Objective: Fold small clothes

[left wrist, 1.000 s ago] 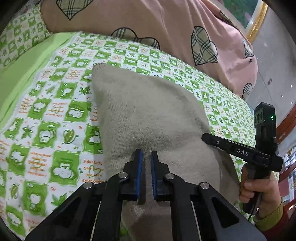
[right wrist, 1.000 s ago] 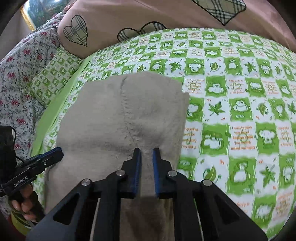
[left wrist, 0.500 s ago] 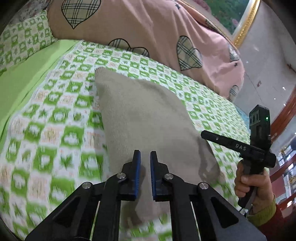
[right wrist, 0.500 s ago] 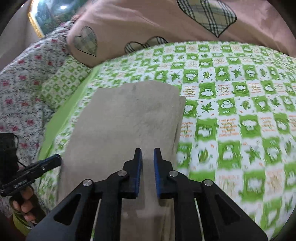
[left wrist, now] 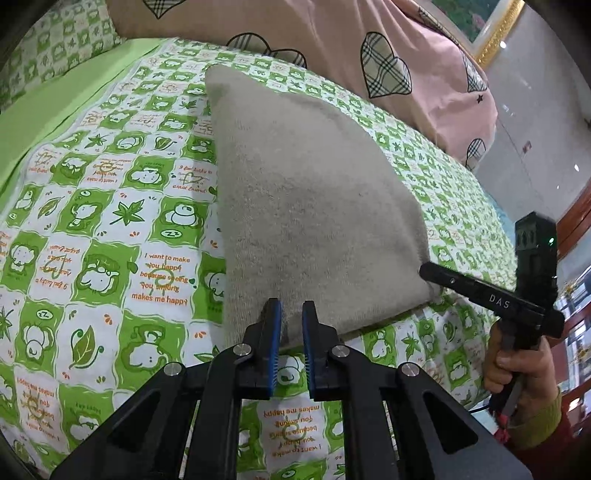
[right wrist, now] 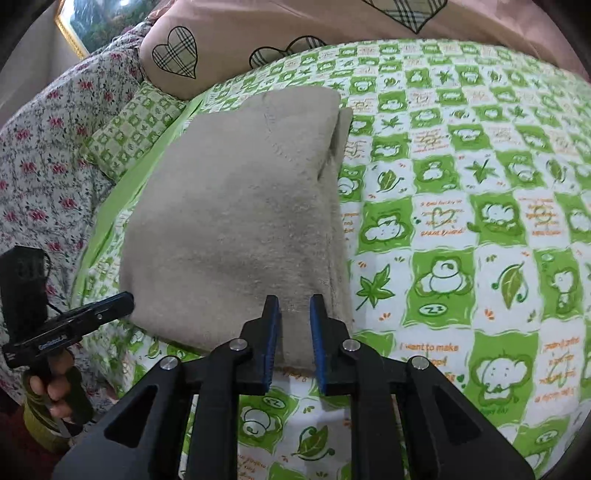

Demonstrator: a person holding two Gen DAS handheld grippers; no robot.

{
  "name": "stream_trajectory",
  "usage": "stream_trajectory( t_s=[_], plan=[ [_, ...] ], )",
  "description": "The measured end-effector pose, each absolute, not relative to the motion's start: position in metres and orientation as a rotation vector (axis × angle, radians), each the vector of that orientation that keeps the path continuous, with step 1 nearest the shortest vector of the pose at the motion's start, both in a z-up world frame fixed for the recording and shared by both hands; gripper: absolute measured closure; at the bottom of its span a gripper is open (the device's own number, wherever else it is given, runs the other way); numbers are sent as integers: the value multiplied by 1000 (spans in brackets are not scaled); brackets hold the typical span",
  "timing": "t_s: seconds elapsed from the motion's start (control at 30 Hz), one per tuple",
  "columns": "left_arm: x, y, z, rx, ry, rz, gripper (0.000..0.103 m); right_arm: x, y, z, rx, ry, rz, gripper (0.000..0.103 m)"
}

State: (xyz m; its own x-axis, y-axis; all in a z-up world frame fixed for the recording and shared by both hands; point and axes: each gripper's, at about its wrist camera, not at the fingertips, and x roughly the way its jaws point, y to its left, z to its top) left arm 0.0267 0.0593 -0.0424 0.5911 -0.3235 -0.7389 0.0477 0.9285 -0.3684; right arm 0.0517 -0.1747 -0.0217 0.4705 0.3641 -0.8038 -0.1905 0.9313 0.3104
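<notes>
A beige knit garment (left wrist: 306, 206) lies folded flat on the green checked bed sheet (left wrist: 110, 229); it also shows in the right wrist view (right wrist: 236, 221). My left gripper (left wrist: 291, 310) hovers at the garment's near edge, its jaws slightly apart with nothing between them. My right gripper (right wrist: 294, 306) stands at the near right corner of the garment, its jaws a little apart and empty. The right gripper shows from the side in the left wrist view (left wrist: 480, 291), next to the garment's right corner. The left gripper shows in the right wrist view (right wrist: 85, 317) beside the garment's left corner.
A pink quilt with plaid hearts (left wrist: 332, 40) lies behind the garment. A floral cover (right wrist: 48, 155) and a green checked pillow (right wrist: 133, 125) lie to the left. The sheet (right wrist: 480, 229) spreads wide to the right. A gold picture frame (left wrist: 495, 33) hangs on the wall.
Both grippers have drawn back toward me off the garment, which now lies flat with its near edge showing. The right gripper's jaws have opened slightly wider.
</notes>
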Motion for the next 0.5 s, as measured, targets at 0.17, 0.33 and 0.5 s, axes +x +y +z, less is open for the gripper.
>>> stream_trajectory(
  t_s=[0.17,0.33,0.5],
  plan=[
    [30,61,-51,-344,920,-218,93,54,-175,-24,182,1016,332,84],
    [27,56,-48,-325,925,-197,92,52,-174,-25,186,1007,320,85],
    [19,58,-42,-340,935,-191,86,40,-175,-19,180,999,286,84]
  ],
)
